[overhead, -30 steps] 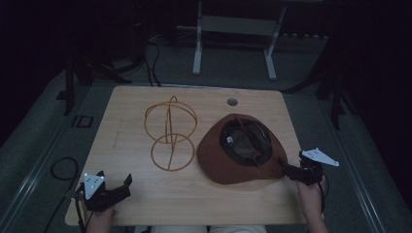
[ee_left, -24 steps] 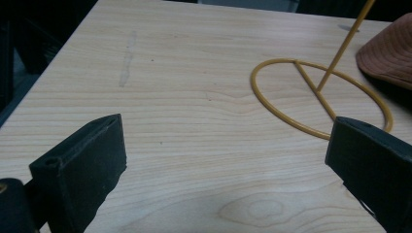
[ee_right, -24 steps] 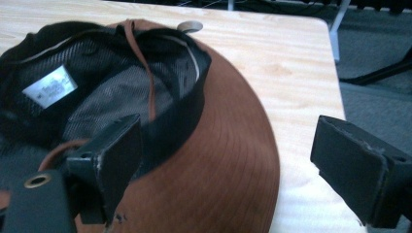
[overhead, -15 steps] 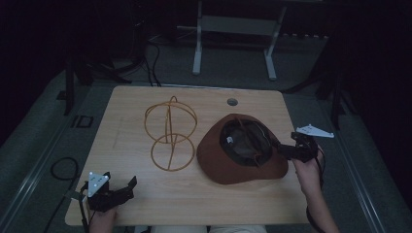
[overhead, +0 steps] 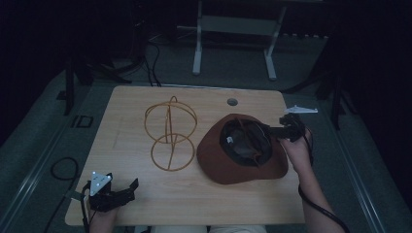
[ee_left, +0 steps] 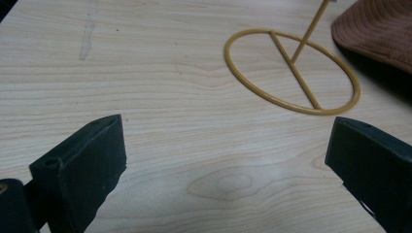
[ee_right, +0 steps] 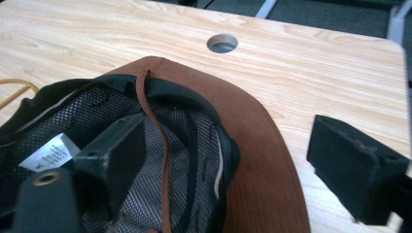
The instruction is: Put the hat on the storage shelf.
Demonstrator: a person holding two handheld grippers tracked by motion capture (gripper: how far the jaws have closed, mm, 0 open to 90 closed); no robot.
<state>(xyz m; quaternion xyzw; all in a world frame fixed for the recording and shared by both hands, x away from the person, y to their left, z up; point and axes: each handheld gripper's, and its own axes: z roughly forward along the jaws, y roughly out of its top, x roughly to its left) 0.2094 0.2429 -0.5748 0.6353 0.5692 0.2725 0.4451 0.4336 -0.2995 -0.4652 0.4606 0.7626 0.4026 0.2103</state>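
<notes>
the brown hat (overhead: 241, 151) lies upside down on the right half of the wooden table (overhead: 136, 104), its black mesh lining with a white label (ee_right: 46, 155) facing up. my right gripper (overhead: 273, 130) straddles its brim, jaws apart, one inside the crown. my left gripper (overhead: 127, 189) rests spread wide at the near left corner, gripping nothing, well apart from the yellow wire stand (overhead: 169, 131).

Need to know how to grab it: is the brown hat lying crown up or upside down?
Upside down: the hat shows its black mesh lining and label facing up.
</notes>
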